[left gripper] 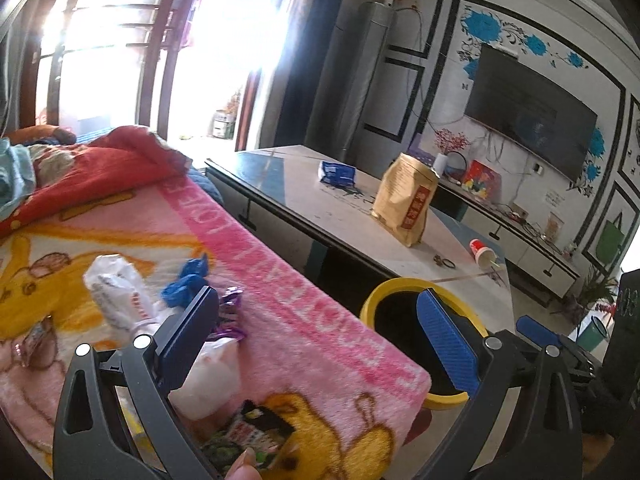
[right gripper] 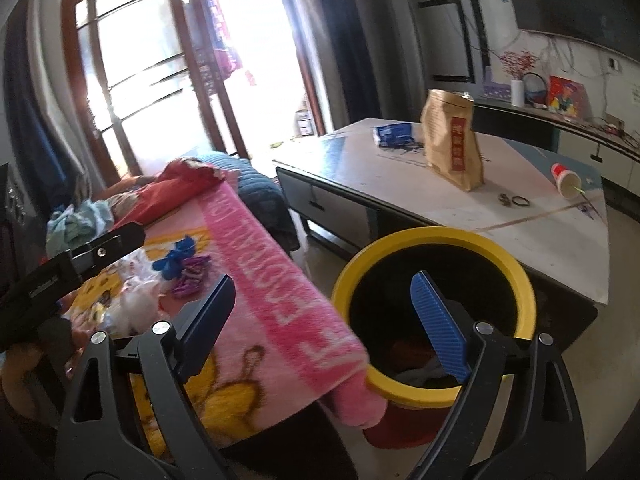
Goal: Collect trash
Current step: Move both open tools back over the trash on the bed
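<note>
Pink blanket (right gripper: 256, 280) fills lower left, edge overhangs yellow-rimmed bin (right gripper: 434, 316) at lower centre; narrow floor gap to coffee table (right gripper: 440, 200).
Bin contents dark, unclear.
Trash on blanket: white bag (left gripper: 116, 292), blue wrapper (left gripper: 186, 284), purple wrapper (left gripper: 230, 312).
L gripper (left gripper: 320, 340) spread, empty. R gripper (right gripper: 324, 320) spread, empty, over bin edge.
On table: paper bag (right gripper: 452, 140), cup (right gripper: 566, 180).

Home living rm. Wall-mounted TV (left gripper: 532, 128) is hanging over a low TV cabinet (left gripper: 520, 236) w/ blue flower decals (left gripper: 486, 26) on the wall. Coffee table (left gripper: 348, 208) is sitting mid-rm, beside a sofa/bed carrying a pink cartoon blanket (left gripper: 248, 280). Daylight is pouring in thru a wood-framed glass door (right gripper: 132, 68); tall standing AC unit (left gripper: 360, 76) is standing in the corner.
</note>
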Action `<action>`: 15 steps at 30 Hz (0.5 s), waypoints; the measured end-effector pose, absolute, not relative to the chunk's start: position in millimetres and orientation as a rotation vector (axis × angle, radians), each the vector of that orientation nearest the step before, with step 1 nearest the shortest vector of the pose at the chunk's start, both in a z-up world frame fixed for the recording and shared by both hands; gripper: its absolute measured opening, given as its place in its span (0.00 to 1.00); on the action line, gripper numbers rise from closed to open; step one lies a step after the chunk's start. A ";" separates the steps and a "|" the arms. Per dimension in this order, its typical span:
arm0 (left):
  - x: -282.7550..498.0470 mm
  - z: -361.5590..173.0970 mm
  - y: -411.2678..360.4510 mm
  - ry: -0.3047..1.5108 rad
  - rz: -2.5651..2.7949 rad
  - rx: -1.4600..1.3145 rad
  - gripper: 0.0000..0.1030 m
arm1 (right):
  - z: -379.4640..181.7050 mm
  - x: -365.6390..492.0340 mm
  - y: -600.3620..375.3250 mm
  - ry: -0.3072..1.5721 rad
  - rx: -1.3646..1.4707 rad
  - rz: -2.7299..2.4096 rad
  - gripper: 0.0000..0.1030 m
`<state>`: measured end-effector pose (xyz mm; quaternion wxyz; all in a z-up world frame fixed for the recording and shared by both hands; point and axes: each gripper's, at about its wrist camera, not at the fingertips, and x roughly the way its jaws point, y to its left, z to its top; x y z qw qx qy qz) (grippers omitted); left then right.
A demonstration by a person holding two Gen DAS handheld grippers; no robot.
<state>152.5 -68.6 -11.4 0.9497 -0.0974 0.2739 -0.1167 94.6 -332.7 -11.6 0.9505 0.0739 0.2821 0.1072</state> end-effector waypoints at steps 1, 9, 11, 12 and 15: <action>151.2 -11.5 -64.7 0.555 -0.229 -0.200 0.94 | -11.1 93.9 -328.6 0.572 0.144 0.228 0.80; 143.9 -11.0 -41.8 0.542 -0.185 -0.221 0.94 | -7.1 90.9 -292.7 0.568 0.091 0.317 0.81; 141.7 -11.4 -35.6 0.539 -0.175 -0.227 0.94 | -6.7 89.9 -285.3 0.568 0.080 0.335 0.81; 141.0 -11.6 -32.9 0.539 -0.171 -0.229 0.94 | -6.5 89.8 -281.0 0.568 0.072 0.346 0.81; 139.2 -11.0 -25.3 0.535 -0.156 -0.236 0.94 | -6.3 89.5 -268.9 0.573 0.055 0.373 0.81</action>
